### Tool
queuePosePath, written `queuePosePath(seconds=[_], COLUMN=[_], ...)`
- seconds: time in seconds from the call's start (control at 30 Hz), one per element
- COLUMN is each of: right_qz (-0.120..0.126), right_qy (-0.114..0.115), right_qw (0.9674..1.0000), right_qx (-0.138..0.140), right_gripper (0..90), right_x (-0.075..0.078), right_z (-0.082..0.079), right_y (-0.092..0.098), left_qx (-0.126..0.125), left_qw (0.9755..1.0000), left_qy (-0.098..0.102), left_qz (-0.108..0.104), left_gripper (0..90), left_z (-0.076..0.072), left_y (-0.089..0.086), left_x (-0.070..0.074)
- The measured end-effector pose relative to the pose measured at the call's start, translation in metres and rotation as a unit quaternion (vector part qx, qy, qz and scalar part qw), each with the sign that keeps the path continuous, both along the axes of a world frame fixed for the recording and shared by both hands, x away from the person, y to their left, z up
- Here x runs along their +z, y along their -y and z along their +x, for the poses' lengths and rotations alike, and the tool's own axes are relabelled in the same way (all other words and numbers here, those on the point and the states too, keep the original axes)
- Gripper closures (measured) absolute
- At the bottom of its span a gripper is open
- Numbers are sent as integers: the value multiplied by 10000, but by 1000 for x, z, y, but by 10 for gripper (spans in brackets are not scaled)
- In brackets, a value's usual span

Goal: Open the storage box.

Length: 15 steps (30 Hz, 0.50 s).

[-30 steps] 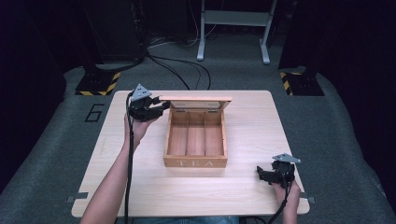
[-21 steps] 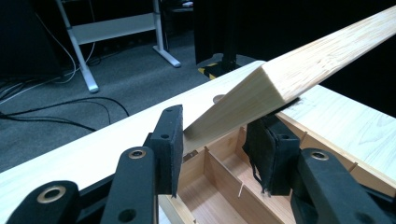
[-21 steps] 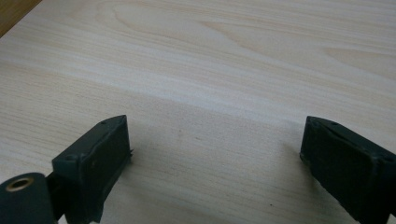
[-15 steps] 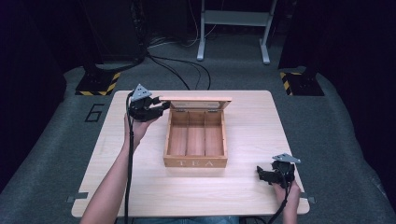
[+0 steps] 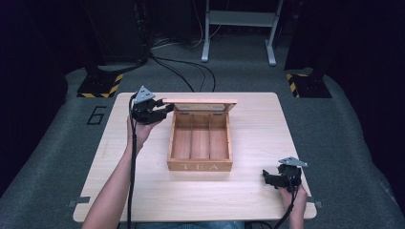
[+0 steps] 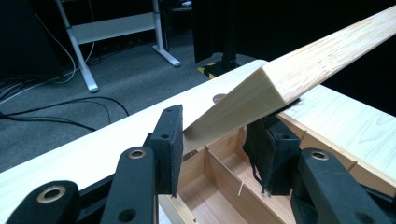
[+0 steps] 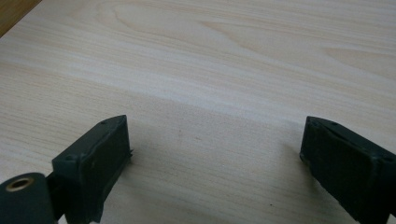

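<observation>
The tea box (image 5: 200, 143) lid (image 6: 299, 70) is being held up, clamped in the left gripper (image 6: 219, 154), right gripper (image 7: 215, 158) resting jaws apart; swinging it fully open or shut likely follows.

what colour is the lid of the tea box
Light, pale wood with a fine straight grain: the lid shows best in the left gripper view.

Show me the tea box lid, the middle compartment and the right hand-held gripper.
tea box lid (image 6: 280, 79), left gripper view, on its corner above the pads.
middle compartment (image 5: 200, 143), high view, on its bare floor.
right hand-held gripper (image 5: 265, 178), high view, between its fingertips.
</observation>
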State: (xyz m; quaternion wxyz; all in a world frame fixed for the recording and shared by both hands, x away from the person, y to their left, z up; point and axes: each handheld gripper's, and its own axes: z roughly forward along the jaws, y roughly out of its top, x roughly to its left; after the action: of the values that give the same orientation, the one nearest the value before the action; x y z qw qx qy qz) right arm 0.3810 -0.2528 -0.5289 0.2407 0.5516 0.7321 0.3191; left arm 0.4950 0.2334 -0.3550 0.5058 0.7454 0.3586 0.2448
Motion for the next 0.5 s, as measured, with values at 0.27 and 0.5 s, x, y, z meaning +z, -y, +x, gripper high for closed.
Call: queuePosePath(seconds=[0.27, 0.5], right_qz=[-1, -4], right_qy=[-4, -4], right_qw=[10000, 10000], right_qx=[1, 0], right_gripper=[78, 78], right_x=[0, 0], right_z=[0, 0], right_y=[0, 0], left_qx=[-1, -22], left_qw=[10000, 10000], left_qy=[-2, -4], left_qz=[-3, 12], left_gripper=[570, 569], left_z=[0, 0], left_y=[0, 0], left_x=[0, 0])
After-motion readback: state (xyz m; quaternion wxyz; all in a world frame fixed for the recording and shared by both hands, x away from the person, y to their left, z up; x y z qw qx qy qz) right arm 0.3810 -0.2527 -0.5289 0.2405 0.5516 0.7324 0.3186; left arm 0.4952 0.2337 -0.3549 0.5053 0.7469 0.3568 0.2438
